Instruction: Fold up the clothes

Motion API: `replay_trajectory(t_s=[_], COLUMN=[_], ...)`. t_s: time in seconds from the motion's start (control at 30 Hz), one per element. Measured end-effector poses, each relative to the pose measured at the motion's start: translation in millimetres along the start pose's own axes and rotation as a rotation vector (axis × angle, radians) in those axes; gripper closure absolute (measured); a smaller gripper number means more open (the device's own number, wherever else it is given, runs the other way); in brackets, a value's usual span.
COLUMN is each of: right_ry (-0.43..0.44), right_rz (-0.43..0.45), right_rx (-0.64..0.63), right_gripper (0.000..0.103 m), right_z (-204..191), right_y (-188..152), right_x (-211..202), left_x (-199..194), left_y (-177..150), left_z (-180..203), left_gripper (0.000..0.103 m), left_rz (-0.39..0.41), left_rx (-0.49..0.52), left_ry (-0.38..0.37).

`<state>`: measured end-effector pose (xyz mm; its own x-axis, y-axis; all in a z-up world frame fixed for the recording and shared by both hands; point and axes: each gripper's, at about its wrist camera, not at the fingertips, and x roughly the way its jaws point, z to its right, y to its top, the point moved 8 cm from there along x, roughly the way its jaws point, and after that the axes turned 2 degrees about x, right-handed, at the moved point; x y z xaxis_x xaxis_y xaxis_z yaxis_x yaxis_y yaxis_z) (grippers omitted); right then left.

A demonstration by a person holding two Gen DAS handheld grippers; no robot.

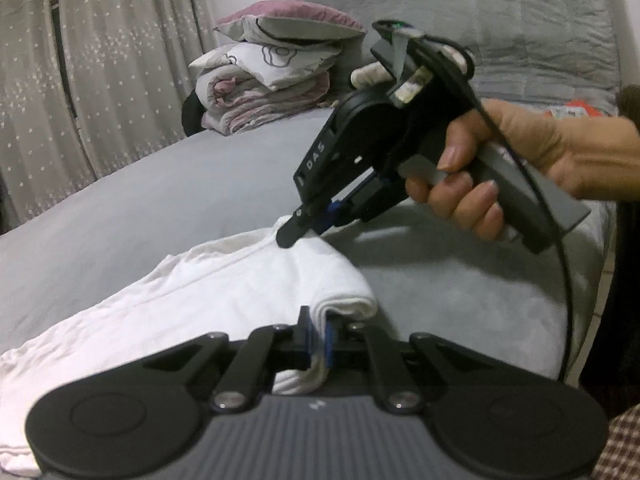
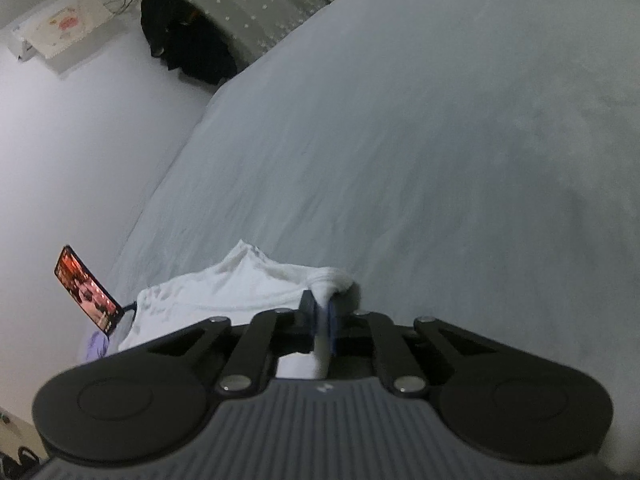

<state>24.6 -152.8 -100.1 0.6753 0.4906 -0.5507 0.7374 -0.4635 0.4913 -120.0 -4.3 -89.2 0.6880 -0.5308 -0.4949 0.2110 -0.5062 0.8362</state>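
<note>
White garment (image 1: 224, 280) on grey bed (image 1: 140, 184), star-dotted curtains (image 1: 100, 72) behind.

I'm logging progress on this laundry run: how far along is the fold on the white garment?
Mid-fold. Done: the white garment already lies partly doubled on the grey bed. In hand: the left claw and right claw each pinch an edge. Left: laying that edge down and finishing the folds.
</note>
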Motion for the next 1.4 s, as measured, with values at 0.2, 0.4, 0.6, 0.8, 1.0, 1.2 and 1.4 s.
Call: replay_trajectory(t_s=[0.2, 0.4, 0.6, 0.8, 1.0, 1.2, 1.4], right_ry=[0.012, 0.008, -0.006, -0.022, 0.000, 0.020, 0.046], right_rz=[0.034, 0.051, 0.033, 0.023, 0.018, -0.005, -0.025], right_rx=[0.048, 0.062, 0.071, 0.049, 0.021, 0.007, -0.031], right_gripper=[0.097, 0.097, 0.097, 0.097, 0.097, 0.097, 0.097], right_z=[3.8, 7.8, 1.6, -18.5, -48.7, -72.2, -104.1], right_y=[10.2, 15.2, 15.1, 20.8, 27.6, 33.3, 33.1], right_x=[-12.2, -20.4, -19.8, -15.7, -3.8, 20.8, 46.4], left_x=[-5.9, -8.3, -10.4, -18.7, -31.6, -44.4, -52.5], left_y=[9.9, 18.2, 18.6, 17.2, 9.7, 1.3, -16.7], left_z=[2.3, 3.5, -10.5, -23.3, -44.2, -76.5, -109.5], left_gripper=[0.098, 0.098, 0.098, 0.098, 0.098, 0.098, 0.098], left_rz=[0.031, 0.049, 0.066, 0.106, 0.133, 0.171, 0.174], left_rx=[-0.038, -0.109, -0.292, -0.454, -0.596, -0.720, -0.839], left_ry=[-0.013, -0.037, -0.026, -0.005, 0.007, 0.048, 0.097])
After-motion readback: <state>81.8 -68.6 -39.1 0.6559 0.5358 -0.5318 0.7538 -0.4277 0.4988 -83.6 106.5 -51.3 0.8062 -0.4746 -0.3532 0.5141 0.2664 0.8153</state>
